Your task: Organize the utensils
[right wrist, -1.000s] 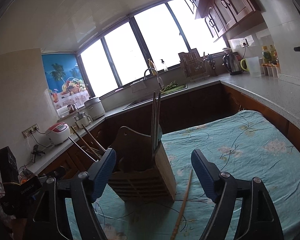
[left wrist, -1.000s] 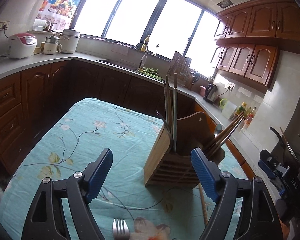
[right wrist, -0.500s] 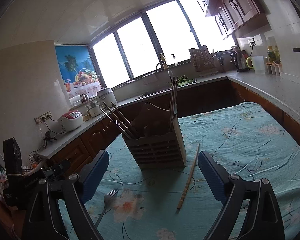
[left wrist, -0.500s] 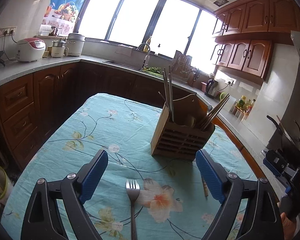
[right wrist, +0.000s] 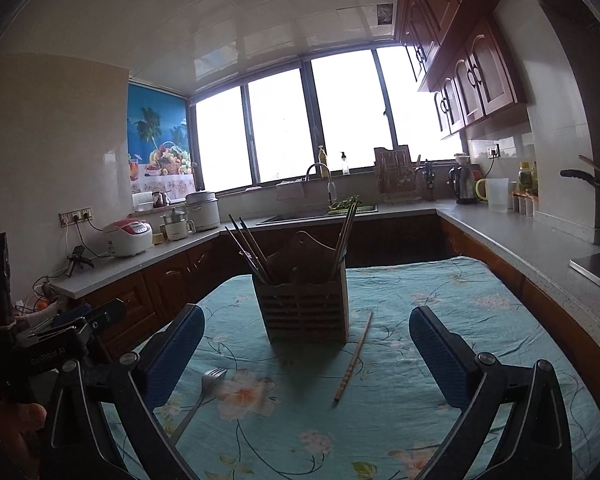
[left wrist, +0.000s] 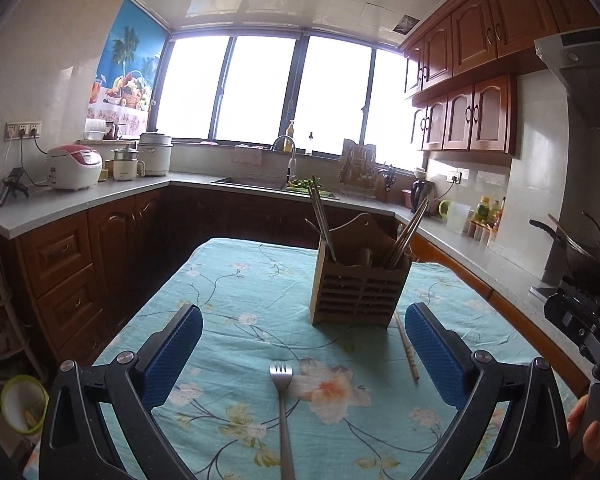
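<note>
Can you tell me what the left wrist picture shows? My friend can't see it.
A metal fork lies on a flowery blue tablecloth, between the opening, empty jaws of the left gripper. Behind it stands a wooden holder with chopsticks sticking up, and one loose chopstick lies beside it. Around the table is a kitchen with bright windows.

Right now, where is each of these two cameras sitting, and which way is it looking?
Left wrist view: on the left gripper, facing the wooden utensil holder and far window; its blue fingers frame the fork, jaws opening around nothing. A hand with the other gripper shows at right.
Right wrist view: on the right gripper, looking the same way; jaws opening, empty. The left gripper's body and a hand show at left.
Shared: holder, fork, a loose chopstick on the floral tablecloth.
</note>
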A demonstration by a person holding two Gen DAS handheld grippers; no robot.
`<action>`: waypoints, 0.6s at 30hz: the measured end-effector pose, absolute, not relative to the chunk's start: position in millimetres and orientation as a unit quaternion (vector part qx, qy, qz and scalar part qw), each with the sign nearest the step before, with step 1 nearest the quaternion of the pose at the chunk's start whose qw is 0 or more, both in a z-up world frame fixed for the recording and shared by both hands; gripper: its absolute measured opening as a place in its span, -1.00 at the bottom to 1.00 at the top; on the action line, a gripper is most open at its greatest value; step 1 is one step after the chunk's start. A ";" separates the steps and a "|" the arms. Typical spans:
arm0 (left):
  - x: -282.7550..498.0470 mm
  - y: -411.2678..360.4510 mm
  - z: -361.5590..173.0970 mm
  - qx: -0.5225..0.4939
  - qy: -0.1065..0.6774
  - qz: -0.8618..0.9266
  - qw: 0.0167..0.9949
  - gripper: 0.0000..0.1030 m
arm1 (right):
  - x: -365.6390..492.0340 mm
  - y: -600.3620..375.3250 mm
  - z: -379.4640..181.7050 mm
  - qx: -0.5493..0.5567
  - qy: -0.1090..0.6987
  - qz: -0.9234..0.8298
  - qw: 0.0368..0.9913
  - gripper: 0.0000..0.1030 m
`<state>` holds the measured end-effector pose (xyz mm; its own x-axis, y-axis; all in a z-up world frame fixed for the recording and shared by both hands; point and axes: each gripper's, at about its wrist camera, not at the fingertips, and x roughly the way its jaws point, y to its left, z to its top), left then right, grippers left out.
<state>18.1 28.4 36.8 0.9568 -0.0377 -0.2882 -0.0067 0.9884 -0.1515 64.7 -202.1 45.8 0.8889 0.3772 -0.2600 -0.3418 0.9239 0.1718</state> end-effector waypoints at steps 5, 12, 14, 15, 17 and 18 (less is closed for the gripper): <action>12.6 12.7 5.3 -0.041 0.172 0.010 0.984 0.99 | 55.3 -203.2 10.0 0.048 0.179 0.166 0.969 1.00; 4.4 8.3 -2.9 -0.024 0.191 0.018 0.981 0.98 | 36.6 -209.0 -9.3 0.044 0.191 0.152 0.969 1.00; 1.5 7.8 0.3 -0.020 0.187 0.022 0.982 0.99 | 32.9 -212.0 -11.2 0.048 0.189 0.147 0.970 1.00; 2.1 8.7 0.4 -0.019 0.186 0.024 0.982 0.99 | 31.5 -213.7 -12.6 0.050 0.189 0.148 0.969 1.00; -0.2 8.5 2.2 -0.017 0.184 0.031 0.982 0.98 | 29.3 -214.7 -13.8 0.050 0.188 0.147 0.970 1.00; 1.6 8.7 0.2 -0.016 0.183 0.035 0.982 0.98 | 28.6 -215.1 -14.5 0.049 0.189 0.146 0.970 1.00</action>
